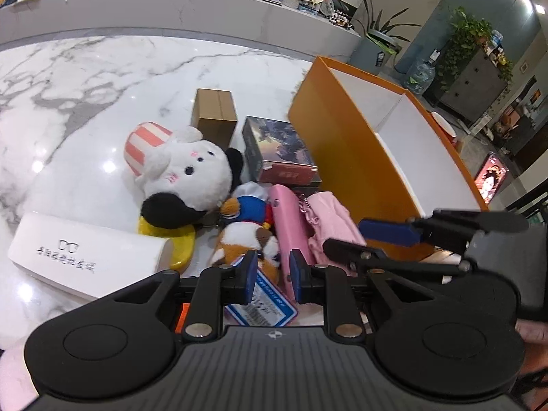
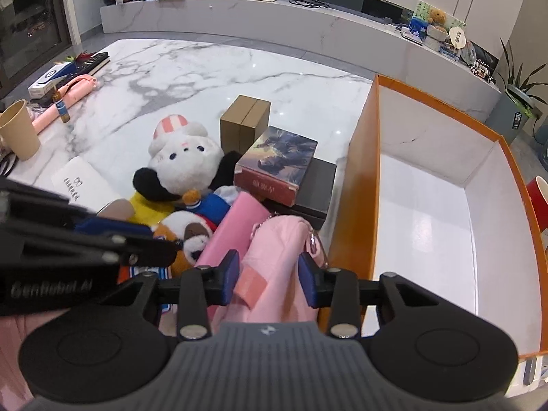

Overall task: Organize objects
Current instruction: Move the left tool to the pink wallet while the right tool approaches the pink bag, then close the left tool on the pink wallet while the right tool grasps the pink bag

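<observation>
An open orange box (image 2: 356,198) with a white, empty inside stands at the right; it also shows in the left wrist view (image 1: 342,157). Beside it lies a pile: a white and black plush dog (image 1: 185,171), a small plush in a blue top (image 1: 250,226), a pink case (image 1: 289,219), a pink cloth pouch (image 2: 274,267), a picture box (image 2: 277,161) and a cardboard box (image 1: 215,113). My left gripper (image 1: 273,275) is open over the small plush and a blue-edged card (image 1: 263,304). My right gripper (image 2: 269,281) is open around the pink pouch.
A white glasses case (image 1: 85,257) lies at the left. A paper cup (image 2: 19,130), a small bottle (image 2: 61,106), a pink stick (image 2: 65,96) and a keyboard (image 2: 85,63) sit at the table's far left. A red cup (image 2: 539,198) stands behind the orange box.
</observation>
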The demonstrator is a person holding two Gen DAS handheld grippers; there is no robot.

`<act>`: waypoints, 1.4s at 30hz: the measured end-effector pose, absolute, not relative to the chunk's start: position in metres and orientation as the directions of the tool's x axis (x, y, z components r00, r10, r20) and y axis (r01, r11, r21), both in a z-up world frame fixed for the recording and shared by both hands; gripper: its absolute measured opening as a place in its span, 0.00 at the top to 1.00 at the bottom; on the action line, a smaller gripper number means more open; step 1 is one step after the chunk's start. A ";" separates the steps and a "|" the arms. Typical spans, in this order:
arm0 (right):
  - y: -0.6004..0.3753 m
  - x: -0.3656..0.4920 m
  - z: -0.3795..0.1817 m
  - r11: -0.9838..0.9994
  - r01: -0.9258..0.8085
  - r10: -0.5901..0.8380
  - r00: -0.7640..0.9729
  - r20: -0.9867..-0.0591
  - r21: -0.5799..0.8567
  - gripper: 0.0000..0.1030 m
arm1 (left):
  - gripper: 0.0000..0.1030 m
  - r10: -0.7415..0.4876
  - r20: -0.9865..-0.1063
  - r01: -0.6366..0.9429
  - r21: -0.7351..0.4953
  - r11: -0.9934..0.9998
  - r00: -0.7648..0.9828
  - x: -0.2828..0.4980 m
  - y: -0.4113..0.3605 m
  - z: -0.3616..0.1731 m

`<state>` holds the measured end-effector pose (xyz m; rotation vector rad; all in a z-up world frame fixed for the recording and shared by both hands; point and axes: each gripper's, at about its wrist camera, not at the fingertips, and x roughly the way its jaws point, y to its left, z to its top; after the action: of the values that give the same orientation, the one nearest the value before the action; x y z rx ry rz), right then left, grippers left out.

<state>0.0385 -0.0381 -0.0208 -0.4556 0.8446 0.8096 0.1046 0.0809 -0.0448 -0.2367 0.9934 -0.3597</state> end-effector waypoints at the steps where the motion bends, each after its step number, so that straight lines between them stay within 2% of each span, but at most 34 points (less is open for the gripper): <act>1: -0.040 0.037 -0.021 0.621 -0.783 0.448 0.397 -0.801 -0.041 0.66 | 0.76 -0.408 -0.772 0.188 -0.364 0.912 0.488 0.106 0.080 -0.045; 2: -0.043 0.035 -0.021 0.621 -0.783 0.451 0.390 -0.803 -0.031 0.71 | 0.76 -0.411 -0.773 0.187 -0.368 0.911 0.483 0.106 0.078 -0.046; 3: -0.047 0.033 -0.020 0.630 -0.776 0.455 0.392 -0.800 -0.022 0.72 | 0.76 -0.412 -0.776 0.186 -0.369 0.910 0.477 0.107 0.076 -0.047; 6: -0.060 0.028 -0.017 0.660 -0.751 0.467 0.401 -0.789 0.009 0.74 | 0.75 -0.410 -0.789 0.178 -0.370 0.912 0.459 0.109 0.069 -0.051; 12: -0.090 0.022 -0.015 0.704 -0.705 0.477 0.381 -0.792 0.084 0.74 | 0.65 -0.384 -0.820 0.148 -0.356 0.923 0.424 0.113 0.054 -0.061; 16: -0.094 0.022 -0.016 0.699 -0.710 0.482 0.385 -0.787 0.082 0.65 | 0.61 -0.371 -0.833 0.122 -0.353 0.928 0.410 0.117 0.044 -0.069; 19: -0.093 0.023 -0.017 0.681 -0.727 0.498 0.373 -0.783 0.087 0.61 | 0.61 -0.350 -0.840 0.105 -0.338 0.935 0.414 0.119 0.038 -0.071; 22: -0.092 0.024 -0.020 0.669 -0.735 0.509 0.348 -0.787 0.108 0.53 | 0.61 -0.323 -0.852 0.086 -0.317 0.945 0.411 0.119 0.033 -0.073; 23: -0.092 0.025 -0.022 0.665 -0.737 0.514 0.334 -0.790 0.121 0.51 | 0.69 -0.311 -0.855 0.079 -0.307 0.949 0.415 0.118 0.032 -0.073; 25: -0.093 0.024 -0.024 0.657 -0.743 0.519 0.318 -0.793 0.132 0.51 | 0.71 -0.286 -0.860 0.078 -0.280 0.957 0.423 0.114 0.028 -0.072; 26: -0.093 0.024 -0.026 0.653 -0.744 0.521 0.310 -0.795 0.138 0.53 | 0.72 -0.280 -0.859 0.078 -0.274 0.959 0.429 0.112 0.026 -0.070; 28: -0.096 0.025 -0.028 0.652 -0.740 0.536 0.294 -0.791 0.167 0.67 | 0.75 -0.270 -0.854 0.086 -0.259 0.962 0.445 0.105 0.023 -0.065; 29: -0.098 0.026 -0.027 0.649 -0.734 0.550 0.273 -0.789 0.198 0.71 | 0.77 -0.268 -0.851 0.092 -0.255 0.963 0.452 0.100 0.022 -0.061; 38: -0.140 0.028 -0.031 0.662 -0.651 0.611 0.183 -0.770 0.371 0.74 | 0.79 -0.177 -0.868 0.167 -0.110 0.980 0.465 0.053 0.011 -0.037; 42: -0.162 0.026 -0.036 0.661 -0.608 0.636 0.141 -0.759 0.440 0.74 | 0.80 -0.192 -0.880 0.202 -0.113 0.973 0.434 0.034 0.003 -0.036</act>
<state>0.0264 -0.1619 -0.0363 0.0300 1.1119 0.8978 0.0341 0.0034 -0.0360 0.0099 1.0946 -0.2454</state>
